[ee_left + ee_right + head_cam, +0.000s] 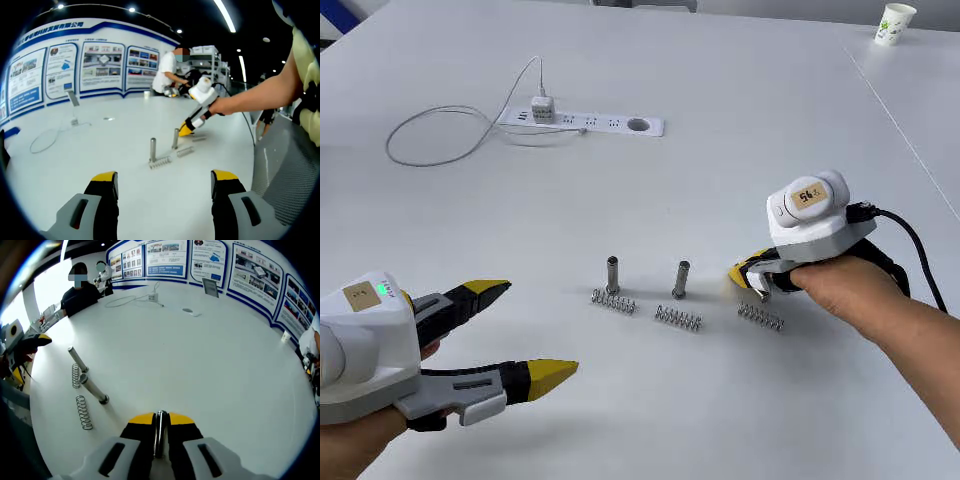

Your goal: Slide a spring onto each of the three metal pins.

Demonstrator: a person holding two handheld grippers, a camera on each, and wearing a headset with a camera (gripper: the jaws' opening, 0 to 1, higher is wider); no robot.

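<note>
right claw (pixel 160 421) clamps pin (pixel 160 440); cup (pixel 894 24) apart

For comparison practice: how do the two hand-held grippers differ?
The left gripper is wide open and empty; the right gripper is shut on a slim metal pin. The left is clear of the parts; the right is beside a coiled wire spring. Both have yellow tips.
</note>
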